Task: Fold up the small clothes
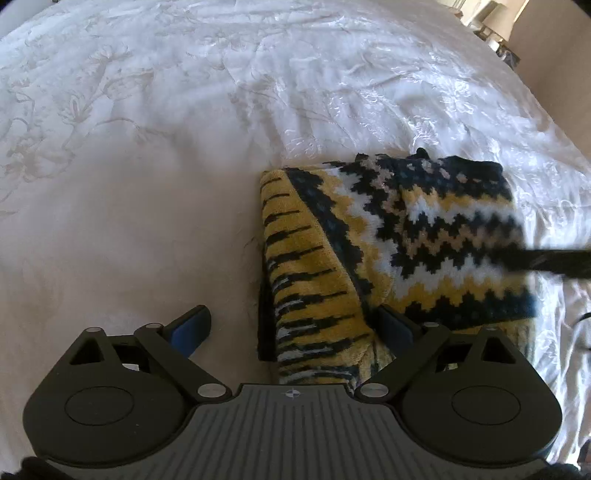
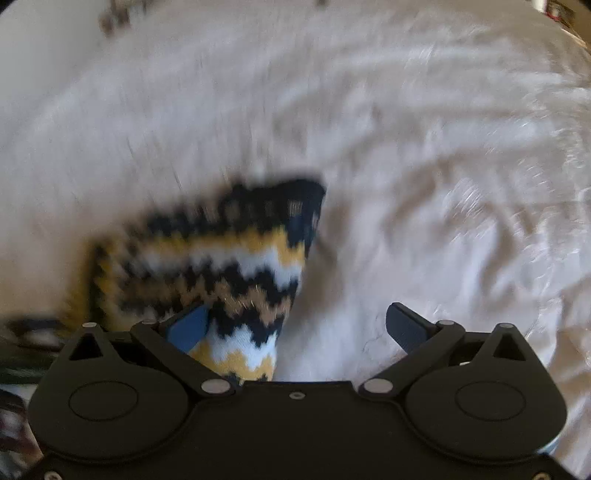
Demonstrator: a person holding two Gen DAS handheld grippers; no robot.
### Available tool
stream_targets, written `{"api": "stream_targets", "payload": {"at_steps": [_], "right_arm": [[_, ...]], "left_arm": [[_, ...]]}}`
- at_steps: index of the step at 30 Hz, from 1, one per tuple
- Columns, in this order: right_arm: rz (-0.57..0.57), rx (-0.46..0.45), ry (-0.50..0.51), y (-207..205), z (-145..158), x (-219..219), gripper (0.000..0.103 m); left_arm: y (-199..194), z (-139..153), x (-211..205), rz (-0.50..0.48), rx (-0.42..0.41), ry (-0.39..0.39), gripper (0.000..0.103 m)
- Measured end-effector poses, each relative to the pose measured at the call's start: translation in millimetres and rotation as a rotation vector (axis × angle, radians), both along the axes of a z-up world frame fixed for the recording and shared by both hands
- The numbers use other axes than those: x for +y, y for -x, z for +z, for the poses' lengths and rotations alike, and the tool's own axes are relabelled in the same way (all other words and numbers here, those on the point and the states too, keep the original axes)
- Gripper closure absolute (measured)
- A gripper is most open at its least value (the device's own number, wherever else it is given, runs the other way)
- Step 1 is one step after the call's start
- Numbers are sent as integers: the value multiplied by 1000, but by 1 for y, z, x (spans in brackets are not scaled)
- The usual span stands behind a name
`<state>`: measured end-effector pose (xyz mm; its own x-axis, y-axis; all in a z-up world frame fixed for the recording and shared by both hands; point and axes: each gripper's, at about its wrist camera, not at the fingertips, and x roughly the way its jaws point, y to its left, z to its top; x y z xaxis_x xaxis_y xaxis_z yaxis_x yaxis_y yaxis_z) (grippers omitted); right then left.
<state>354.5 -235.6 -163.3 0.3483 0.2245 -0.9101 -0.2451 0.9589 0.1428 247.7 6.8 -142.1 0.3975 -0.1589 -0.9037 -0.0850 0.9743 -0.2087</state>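
A knitted sweater [image 1: 424, 229] with a navy, yellow and white zigzag pattern lies folded on the white bedspread [image 1: 147, 184]. Its striped yellow side panel [image 1: 306, 288] faces my left gripper [image 1: 293, 325]. That gripper stands open just above it, with the panel's near end between the wide-spread jaws. One blue-padded finger [image 1: 192, 328] is over bare bedspread, apart from the cloth. The right wrist view is blurred. There the sweater [image 2: 229, 266] reaches in from the left, and its near right edge lies between the jaws of my open right gripper [image 2: 297, 325].
The embroidered white bedspread [image 2: 443, 184] fills both views. The bed's right edge [image 1: 554, 122] borders a beige floor, with a lamp [image 1: 498, 18] beyond it. A dark blurred bar [image 1: 554, 260] crosses the sweater's right edge in the left wrist view.
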Motion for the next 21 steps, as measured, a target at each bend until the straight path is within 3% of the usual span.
{"api": "stream_targets", "payload": {"at_steps": [3, 5, 13, 17, 21], "right_arm": [[31, 20, 66, -4, -25, 17, 1], [26, 15, 57, -5, -27, 17, 1], [-77, -107, -59, 38, 18, -17, 1], [-151, -118, -99, 72, 33, -22, 1], [-192, -129, -135, 101, 45, -16, 1]], "left_arm": [[0, -1, 3, -19, 1, 3, 5], [-3, 1, 3, -26, 1, 7, 5], [21, 49, 8, -84, -96, -10, 6], [39, 64, 10, -90, -106, -1, 6], [53, 73, 13, -27, -79, 13, 6]]}}
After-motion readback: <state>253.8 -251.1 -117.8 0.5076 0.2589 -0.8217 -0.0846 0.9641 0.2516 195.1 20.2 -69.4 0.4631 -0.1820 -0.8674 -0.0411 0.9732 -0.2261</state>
